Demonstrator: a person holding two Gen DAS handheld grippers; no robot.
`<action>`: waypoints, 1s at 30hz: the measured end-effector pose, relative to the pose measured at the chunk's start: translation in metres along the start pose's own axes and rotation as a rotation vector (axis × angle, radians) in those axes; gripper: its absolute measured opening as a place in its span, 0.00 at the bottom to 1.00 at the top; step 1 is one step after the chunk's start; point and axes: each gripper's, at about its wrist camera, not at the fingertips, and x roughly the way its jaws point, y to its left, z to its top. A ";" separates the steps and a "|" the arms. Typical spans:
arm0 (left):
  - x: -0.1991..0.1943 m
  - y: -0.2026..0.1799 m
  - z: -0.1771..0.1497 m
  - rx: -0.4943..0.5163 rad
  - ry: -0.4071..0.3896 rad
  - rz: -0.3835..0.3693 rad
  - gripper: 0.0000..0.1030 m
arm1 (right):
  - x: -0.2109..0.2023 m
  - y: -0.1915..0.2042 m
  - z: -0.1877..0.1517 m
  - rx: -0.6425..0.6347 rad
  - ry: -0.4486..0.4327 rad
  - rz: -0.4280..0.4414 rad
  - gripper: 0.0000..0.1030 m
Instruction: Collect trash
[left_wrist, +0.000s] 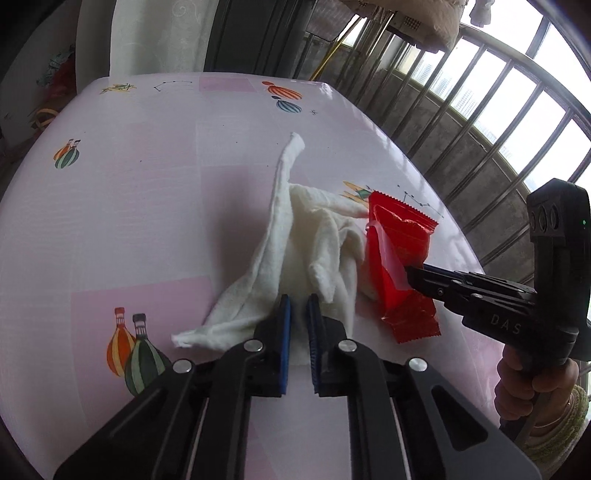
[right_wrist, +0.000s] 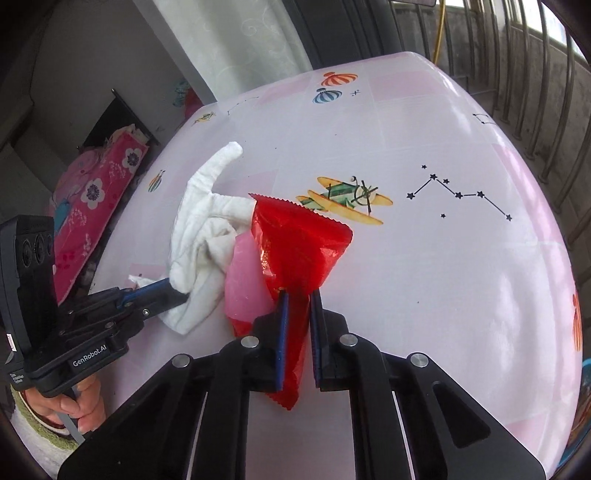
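On table (left_wrist: 147, 229): L tongs (left_wrist: 298, 306) clamp white cloth (left_wrist: 314, 251), R tongs (right_wrist: 298, 299) clamp red wrapper (right_wrist: 295, 240)

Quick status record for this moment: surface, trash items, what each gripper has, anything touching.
surface: pink patterned tablecloth
trash 1: crumpled white tissue
trash 2: red wrapper
left gripper: shut on the white tissue's near edge
right gripper: shut on the red wrapper's near end
contact: red wrapper lies against the white tissue's right side, partly overlapping it
lift: cannot tell whether either item is off the table
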 end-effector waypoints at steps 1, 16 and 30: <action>-0.004 -0.005 -0.006 0.008 0.006 -0.006 0.07 | -0.001 0.002 -0.004 -0.001 0.007 0.010 0.07; -0.075 -0.040 -0.145 -0.138 0.049 -0.196 0.05 | -0.059 0.013 -0.108 0.056 0.104 0.091 0.05; -0.113 -0.023 -0.154 -0.203 -0.148 -0.037 0.35 | -0.100 0.001 -0.100 0.174 -0.052 0.067 0.41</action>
